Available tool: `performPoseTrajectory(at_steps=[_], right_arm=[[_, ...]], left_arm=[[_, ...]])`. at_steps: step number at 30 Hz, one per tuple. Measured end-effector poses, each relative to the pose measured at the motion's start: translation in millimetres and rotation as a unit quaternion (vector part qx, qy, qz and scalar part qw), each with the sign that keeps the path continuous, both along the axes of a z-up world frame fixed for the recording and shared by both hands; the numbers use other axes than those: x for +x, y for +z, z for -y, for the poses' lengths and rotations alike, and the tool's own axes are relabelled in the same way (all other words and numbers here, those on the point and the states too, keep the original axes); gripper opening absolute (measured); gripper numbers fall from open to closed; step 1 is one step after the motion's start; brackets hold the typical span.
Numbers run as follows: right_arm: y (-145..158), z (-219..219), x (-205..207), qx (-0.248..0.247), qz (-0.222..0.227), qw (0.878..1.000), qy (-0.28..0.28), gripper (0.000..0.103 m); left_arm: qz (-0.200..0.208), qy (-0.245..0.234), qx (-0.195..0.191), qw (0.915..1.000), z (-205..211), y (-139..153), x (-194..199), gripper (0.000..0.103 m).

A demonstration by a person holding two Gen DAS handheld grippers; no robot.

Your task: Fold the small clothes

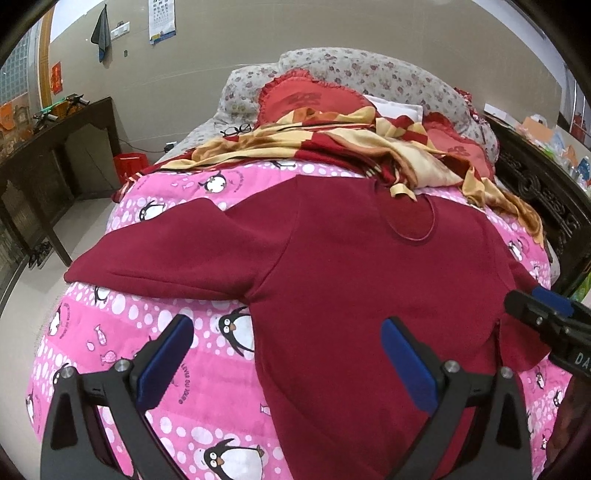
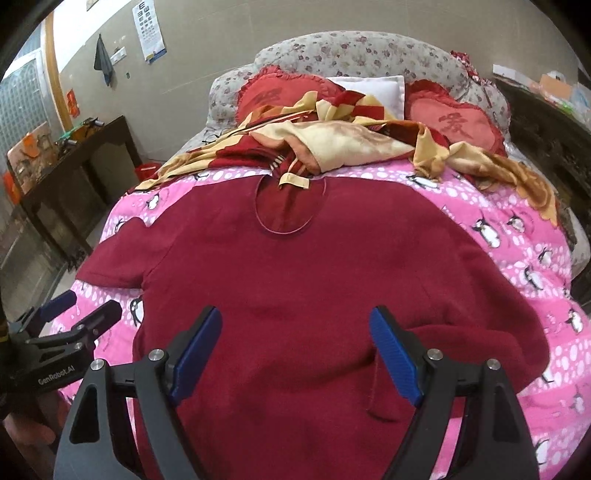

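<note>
Left wrist view
Bed: pink penguin quilt [image 1: 192,398] covers it, grey floral bedding [image 1: 369,70] at the head
Quilt writing: dark curved lettering beside the penguins, too small to read
Garment: dark red long-sleeved top [image 1: 351,280] lies flat on the quilt, neckline away from camera, one sleeve stretched out to the left
Heap: red-and-cream checked cloth [image 1: 369,144] bunched past the collar, glasses [image 1: 236,130] beside it
Cushion: red heart shape [image 1: 306,98], darker character on it, not legible
Left claw [image 1: 290,360]: spread wide, holding nothing, one blue pad over the quilt, the other over the top's body
Right claw [image 1: 543,306]: at the right edge by the top's side; cannot tell if spread or closed; letters "DA" on its body, rest cut off

Right wrist view
Wall: poster with rows of small marks [image 2: 149,27], unreadable
Garment: same red top, right sleeve folded in across the body
Right claw [image 2: 295,356]: spread wide, empty, both pads above the top
Left claw [image 2: 79,308]: fingers parted over the quilt's left edge, "GenRobot.AI" printed on it
Bench [image 2: 74,162]: dark wood, left of the bed, cluttered
</note>
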State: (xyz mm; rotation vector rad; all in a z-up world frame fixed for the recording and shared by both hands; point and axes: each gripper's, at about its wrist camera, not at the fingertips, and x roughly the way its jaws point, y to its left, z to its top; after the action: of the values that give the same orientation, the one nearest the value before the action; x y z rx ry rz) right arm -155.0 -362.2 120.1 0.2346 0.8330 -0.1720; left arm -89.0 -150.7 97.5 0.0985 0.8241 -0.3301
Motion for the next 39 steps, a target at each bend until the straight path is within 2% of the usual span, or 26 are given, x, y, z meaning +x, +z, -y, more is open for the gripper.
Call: performPoseTrajectory(at_steps=[12,18,39], right_arm=[[-23.3,9.7,5.1,-0.008,-0.018,1.000,-0.021,0.103],[-27.1,7.3,7.1,-0.023,-0.019,0.999,-0.020,0.103],[-41.8,3.5,19.9,-0.021,-0.030,0.999,-0.023,0.103]], left_arm=[[-0.003,-0.009,-0.008,0.9999,9.1,-7.6,7.2,0.103],[-0.005,-0.007,-0.005,1.0000,11.8,-11.8,11.1,0.103],[-0.006,0.004,0.006,1.0000,8.0,-22.3,23.2,0.103]])
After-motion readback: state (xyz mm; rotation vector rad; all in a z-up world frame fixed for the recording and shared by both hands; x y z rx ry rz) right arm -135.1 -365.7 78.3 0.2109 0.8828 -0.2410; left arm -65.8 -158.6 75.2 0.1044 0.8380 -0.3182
